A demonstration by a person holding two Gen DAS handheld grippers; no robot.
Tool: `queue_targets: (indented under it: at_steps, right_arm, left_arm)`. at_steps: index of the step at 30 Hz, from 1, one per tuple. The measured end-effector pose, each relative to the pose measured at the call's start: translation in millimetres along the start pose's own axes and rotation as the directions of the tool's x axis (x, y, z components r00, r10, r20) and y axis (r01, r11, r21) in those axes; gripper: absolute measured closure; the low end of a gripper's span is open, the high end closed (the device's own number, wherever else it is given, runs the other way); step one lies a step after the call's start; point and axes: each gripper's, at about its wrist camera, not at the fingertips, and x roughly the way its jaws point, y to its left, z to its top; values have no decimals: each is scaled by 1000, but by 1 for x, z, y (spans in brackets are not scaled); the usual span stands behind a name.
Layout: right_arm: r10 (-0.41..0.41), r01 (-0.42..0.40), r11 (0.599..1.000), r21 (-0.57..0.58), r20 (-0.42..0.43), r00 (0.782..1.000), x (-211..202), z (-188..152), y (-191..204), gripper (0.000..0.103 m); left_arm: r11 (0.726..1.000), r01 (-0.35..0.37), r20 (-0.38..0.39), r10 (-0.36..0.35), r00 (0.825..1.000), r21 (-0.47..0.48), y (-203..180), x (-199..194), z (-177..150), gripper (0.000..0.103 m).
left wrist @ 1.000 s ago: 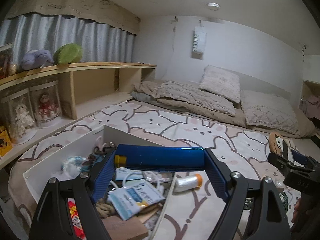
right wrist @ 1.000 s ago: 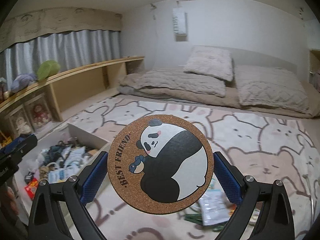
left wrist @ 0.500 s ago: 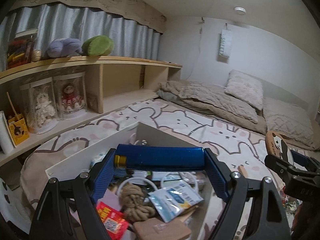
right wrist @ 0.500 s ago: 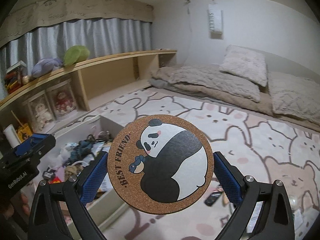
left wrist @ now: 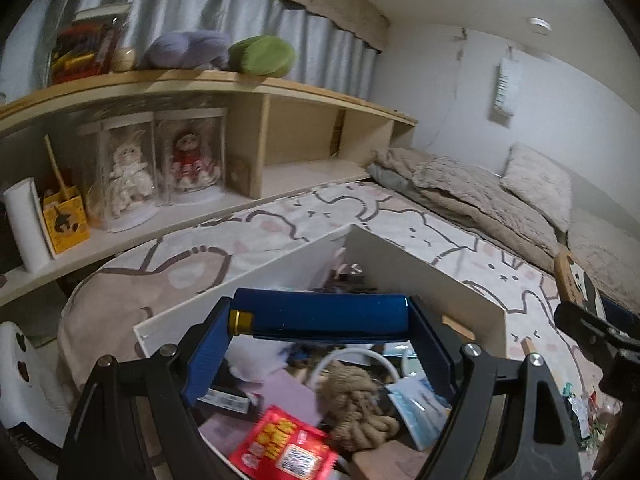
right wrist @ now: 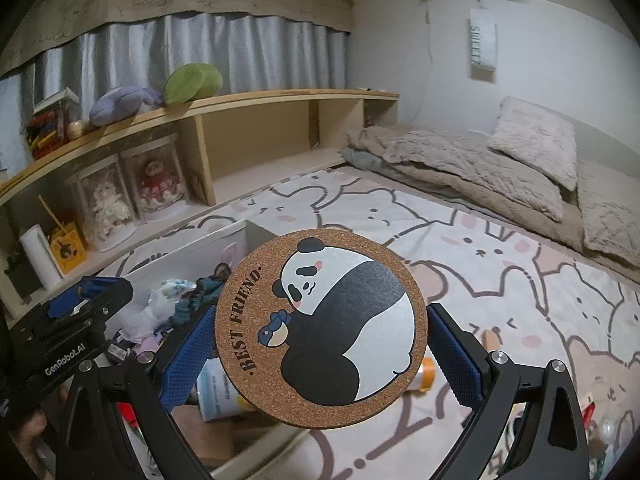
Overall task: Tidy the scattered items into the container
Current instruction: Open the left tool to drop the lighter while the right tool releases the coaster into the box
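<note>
My left gripper point(left wrist: 320, 322) is shut on a shiny blue tube point(left wrist: 332, 312) with a gold band, held crosswise just above the open white box point(left wrist: 420, 268). Under it the box holds a red packet point(left wrist: 284, 444), a knotted rope point(left wrist: 356, 404) and a blue-white pouch point(left wrist: 420, 404). My right gripper point(right wrist: 320, 344) is shut on a round cork coaster point(right wrist: 320, 320) printed with a panda and "BEST FRIEND". It hangs at the box's point(right wrist: 188, 252) right side. The coaster hides part of the box and the rug behind it.
A wooden shelf point(left wrist: 248, 84) with doll cases point(left wrist: 184, 160) runs along the left. Folded bedding point(right wrist: 480, 160) lies at the back. On the bunny rug point(right wrist: 500, 264) right of the box lie an orange-capped bottle point(right wrist: 424, 372) and a wooden stick point(right wrist: 490, 338). A white appliance point(left wrist: 20, 380) stands at the far left.
Both grippers have swung left toward the shelf, carrying the blue tube and the coaster. The left one now hangs further over the box's contents. Neither grip has changed.
</note>
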Motion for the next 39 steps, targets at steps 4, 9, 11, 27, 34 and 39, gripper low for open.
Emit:
queue_targets:
  at_steps: [4, 9, 11, 27, 34, 39]
  right_arm:
    - [23, -23, 1000, -12, -17, 1000, 10, 2, 10, 3]
    - [48, -49, 999, -23, -38, 998, 22, 7, 19, 3]
    - [57, -57, 998, -20, -43, 997, 26, 8, 21, 3]
    - [111, -119, 992, -30, -200, 973, 83, 2, 39, 3]
    - [112, -122, 992, -34, -225, 968, 100, -1, 37, 3]
    - [149, -161, 987, -22, -271, 951, 113, -6, 36, 3]
  left_arm:
    - [1000, -8, -20, 8, 1000, -3, 7, 8, -1, 19]
    - [1000, -5, -54, 4, 999, -14, 11, 16, -4, 17]
    - [1000, -23, -42, 22, 999, -8, 11, 16, -4, 0]
    - [997, -41, -5, 41, 999, -60, 26, 10, 1, 0]
    - [998, -32, 0, 32, 999, -55, 25, 11, 1, 0]
    - [998, -33, -1, 33, 999, -48, 24, 11, 0, 0]
